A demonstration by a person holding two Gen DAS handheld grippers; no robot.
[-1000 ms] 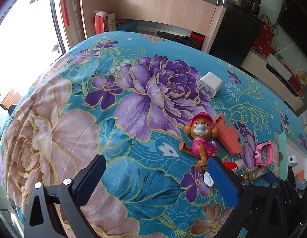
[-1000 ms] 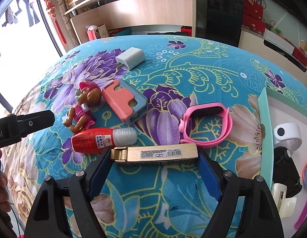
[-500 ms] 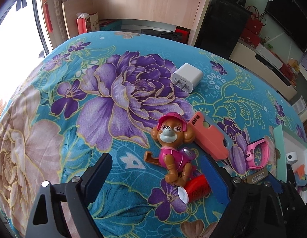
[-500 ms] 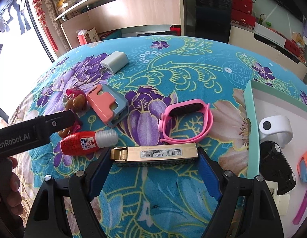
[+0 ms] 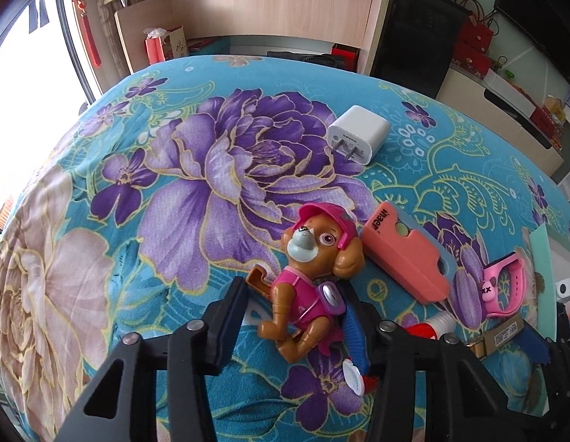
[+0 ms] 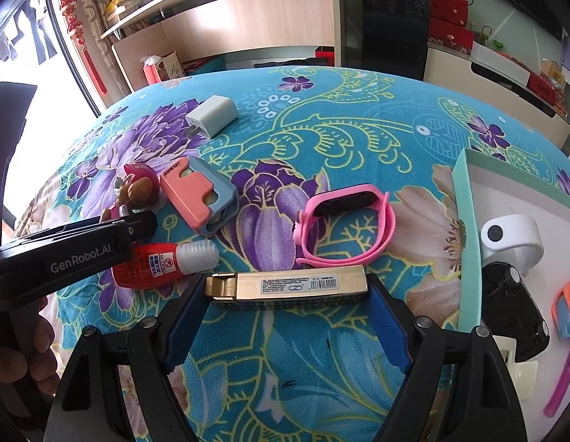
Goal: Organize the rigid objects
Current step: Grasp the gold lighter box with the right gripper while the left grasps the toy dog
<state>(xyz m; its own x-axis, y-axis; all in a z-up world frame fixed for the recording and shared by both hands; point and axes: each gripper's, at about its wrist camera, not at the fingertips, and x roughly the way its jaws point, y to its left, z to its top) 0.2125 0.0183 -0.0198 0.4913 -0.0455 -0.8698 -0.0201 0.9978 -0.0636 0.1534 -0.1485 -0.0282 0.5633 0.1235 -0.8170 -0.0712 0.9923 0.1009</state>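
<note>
Toy dog figure, brown plastic w/ pink cap and pink vest [image 5: 310, 276], lies on its back on the teal floral bedspread [image 5: 174, 184], torso and legs between the fingers of the left gripper [image 5: 292, 313]. Jaws have just been closing around it: right blue pad sits against the vest side, left pad is just beside the brown arm, contact there not clear. Head sticks out past the fingertips, touching the pink-and-grey flat plastic cutter [image 5: 406, 258].

Right gripper [image 6: 286, 316] spans the gold rectangular metal case w/ barcode label [image 6: 288, 286]; pads sit at both ends of it, case resting on the cloth, can't tell if they press.

Red glue bottle w/ clear ribbed cap [image 6: 163, 263] lies just left of the case, partly under the left tool's black arm. Pink silicone watch band [image 6: 343, 221] just beyond the case. White wall charger w/ two prongs [image 5: 358, 134] well apart, farther up the bed. Mint-rimmed white tray [image 6: 469, 243] at right holds a white ring-shaped item and a black toy car.
</note>
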